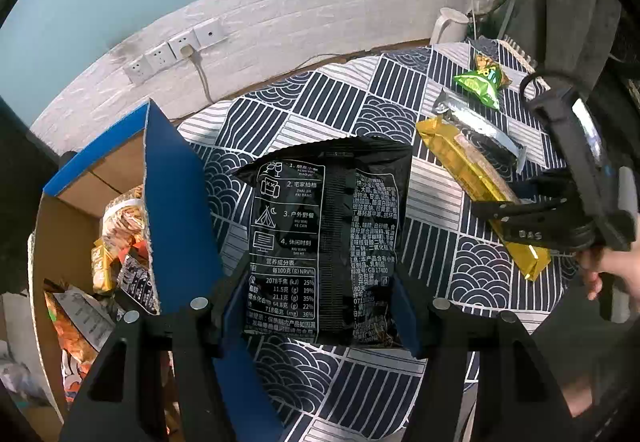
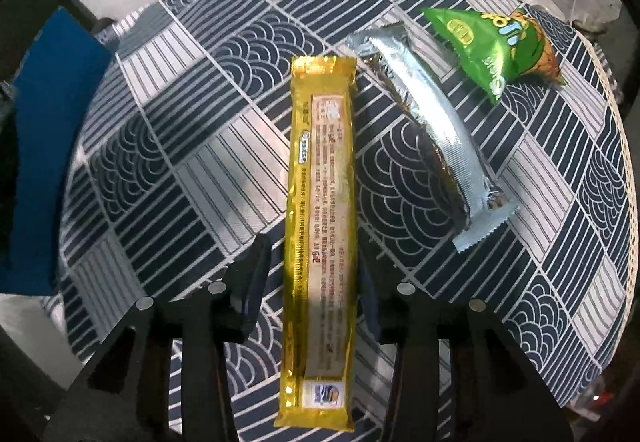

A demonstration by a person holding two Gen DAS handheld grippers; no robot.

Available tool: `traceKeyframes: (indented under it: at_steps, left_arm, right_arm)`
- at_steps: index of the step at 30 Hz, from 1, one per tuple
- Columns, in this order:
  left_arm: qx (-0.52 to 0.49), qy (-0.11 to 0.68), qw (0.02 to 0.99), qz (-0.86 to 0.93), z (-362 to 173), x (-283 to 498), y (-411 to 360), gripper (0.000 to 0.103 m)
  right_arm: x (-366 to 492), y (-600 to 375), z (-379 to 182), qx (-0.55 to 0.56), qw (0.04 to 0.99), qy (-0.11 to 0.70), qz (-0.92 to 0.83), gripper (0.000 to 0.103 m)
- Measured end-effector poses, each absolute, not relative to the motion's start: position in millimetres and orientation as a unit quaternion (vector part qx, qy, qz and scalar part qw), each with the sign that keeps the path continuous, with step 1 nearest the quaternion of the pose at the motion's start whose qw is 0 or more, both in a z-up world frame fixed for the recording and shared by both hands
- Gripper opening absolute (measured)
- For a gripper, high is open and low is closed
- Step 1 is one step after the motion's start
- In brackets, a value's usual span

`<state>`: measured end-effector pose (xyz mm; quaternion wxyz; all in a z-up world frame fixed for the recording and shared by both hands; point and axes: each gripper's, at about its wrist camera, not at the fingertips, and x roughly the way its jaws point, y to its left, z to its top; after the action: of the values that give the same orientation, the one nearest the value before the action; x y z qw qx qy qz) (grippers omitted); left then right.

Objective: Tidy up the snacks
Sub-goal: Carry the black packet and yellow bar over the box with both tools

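Right beside the open blue-and-brown cardboard box (image 1: 176,201) half full of snacks, the left tool (image 1: 320,306) is clamped on a black crinkly snack bag (image 1: 324,242); I'd lift it clear of the box's upright flap before dropping it in. Further from the box, the right tool (image 2: 312,274) straddles a long gold foil wrapper (image 2: 320,201) on the patterned surface (image 2: 180,141), jaws apart, not pinching yet. Plenty of bare cloth between, though silver (image 2: 432,129) and green (image 2: 488,45) packs crowd the far side.

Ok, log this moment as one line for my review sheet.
left gripper: shut on black bag | right gripper: open, straddling gold bar | box: holds snacks | table: silver packet, green packet
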<state>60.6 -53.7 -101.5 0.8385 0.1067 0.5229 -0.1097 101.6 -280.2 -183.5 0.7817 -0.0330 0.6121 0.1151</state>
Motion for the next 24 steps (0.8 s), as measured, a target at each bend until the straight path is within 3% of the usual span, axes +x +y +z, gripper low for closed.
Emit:
traceKeyframes:
  at_steps: [1,24]
  left_arm:
    - [0.105,0.522,0.839,-0.110,-100,60,-52,0.063]
    - [0.086,0.483,0.868,-0.076,-51,50,-1,0.063]
  right_arm:
    - [103,-280,-185,-0.035,0.782,0.612,0.113,0.032]
    - [94,-217,-91,-0.037,0.813,0.553,0.180,0.032]
